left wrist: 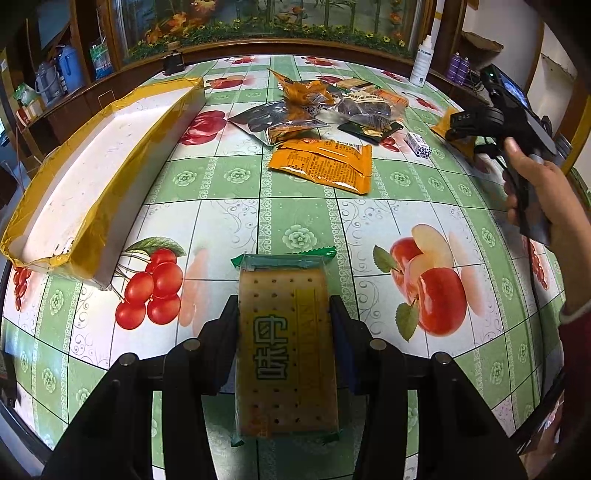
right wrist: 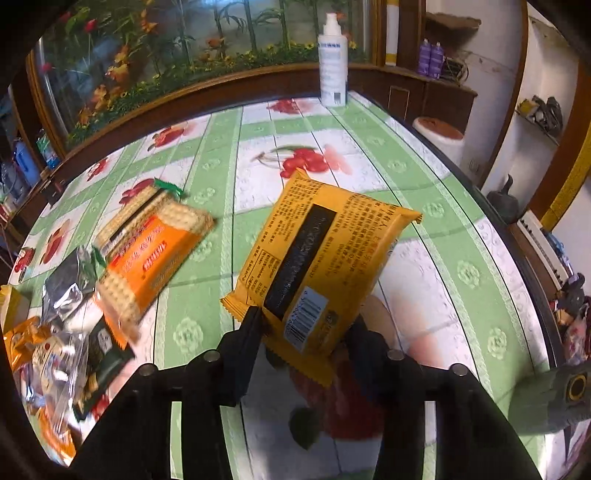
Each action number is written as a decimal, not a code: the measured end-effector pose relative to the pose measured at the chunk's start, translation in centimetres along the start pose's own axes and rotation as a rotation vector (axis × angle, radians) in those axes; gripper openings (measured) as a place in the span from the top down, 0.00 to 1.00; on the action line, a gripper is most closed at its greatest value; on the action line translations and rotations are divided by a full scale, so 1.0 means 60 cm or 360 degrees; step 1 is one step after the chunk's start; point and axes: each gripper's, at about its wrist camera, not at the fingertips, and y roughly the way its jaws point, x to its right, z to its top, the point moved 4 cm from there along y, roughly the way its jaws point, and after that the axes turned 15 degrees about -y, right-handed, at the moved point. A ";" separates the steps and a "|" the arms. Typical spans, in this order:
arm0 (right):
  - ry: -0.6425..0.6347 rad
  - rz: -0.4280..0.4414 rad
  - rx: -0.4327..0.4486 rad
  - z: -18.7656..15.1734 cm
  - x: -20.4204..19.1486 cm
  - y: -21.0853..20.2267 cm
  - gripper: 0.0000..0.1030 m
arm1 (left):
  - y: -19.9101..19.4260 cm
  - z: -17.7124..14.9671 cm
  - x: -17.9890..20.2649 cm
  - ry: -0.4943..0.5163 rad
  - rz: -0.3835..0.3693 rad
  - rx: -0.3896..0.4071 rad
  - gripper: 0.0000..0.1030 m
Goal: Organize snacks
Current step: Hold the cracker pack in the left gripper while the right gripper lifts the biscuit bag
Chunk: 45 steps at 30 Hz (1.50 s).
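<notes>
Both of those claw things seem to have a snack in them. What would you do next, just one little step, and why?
Probably carry the cracker pack, clamped in the left gripper, over to the open white box at the table's left edge. That pack is gripped squarely on both sides and the box looks empty. The right gripper has the yellow snack bag only by one end.

place: home, living or dining room | worktop [left wrist: 229,218]: fruit-print oilcloth | 12 o'clock: wood-framed fish tank [left wrist: 258,22] with plants | 10 o'clock: shelf with thermos jugs [left wrist: 61,74] | 1 o'clock: spray bottle [right wrist: 333,62]
</notes>
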 end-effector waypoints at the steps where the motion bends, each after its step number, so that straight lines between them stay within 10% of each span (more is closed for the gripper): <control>1: 0.0056 -0.0024 -0.0004 -0.003 0.010 -0.007 0.23 | 0.000 0.001 0.001 -0.0003 -0.0003 0.0000 0.57; 15: 0.0467 -0.0080 -0.0063 0.054 0.062 0.046 0.12 | 0.003 0.004 0.000 -0.0008 -0.0031 -0.0016 0.57; 22: 0.0647 0.0158 -0.0065 0.035 0.095 0.016 0.11 | 0.002 0.007 -0.004 -0.0040 -0.0073 -0.0032 0.57; 30: 0.0435 0.0014 -0.0011 0.079 0.127 0.023 0.11 | 0.003 0.010 -0.002 -0.0048 -0.0083 -0.0036 0.57; 33: 0.0306 0.0199 -0.0123 0.098 0.101 0.075 0.06 | 0.003 0.010 -0.003 -0.0066 -0.0097 -0.0045 0.57; 37: -0.0295 0.0577 -0.0003 0.093 -0.019 0.039 0.09 | 0.003 0.010 -0.006 -0.0087 -0.0106 -0.0049 0.57; 40: -0.0657 0.0502 0.0006 0.057 -0.077 0.015 0.13 | 0.003 0.010 -0.007 -0.0092 -0.0107 -0.0052 0.57; 45: -0.0489 0.0471 0.0251 0.071 -0.034 -0.033 0.12 | 0.000 0.011 -0.015 -0.0120 -0.0139 -0.0069 0.57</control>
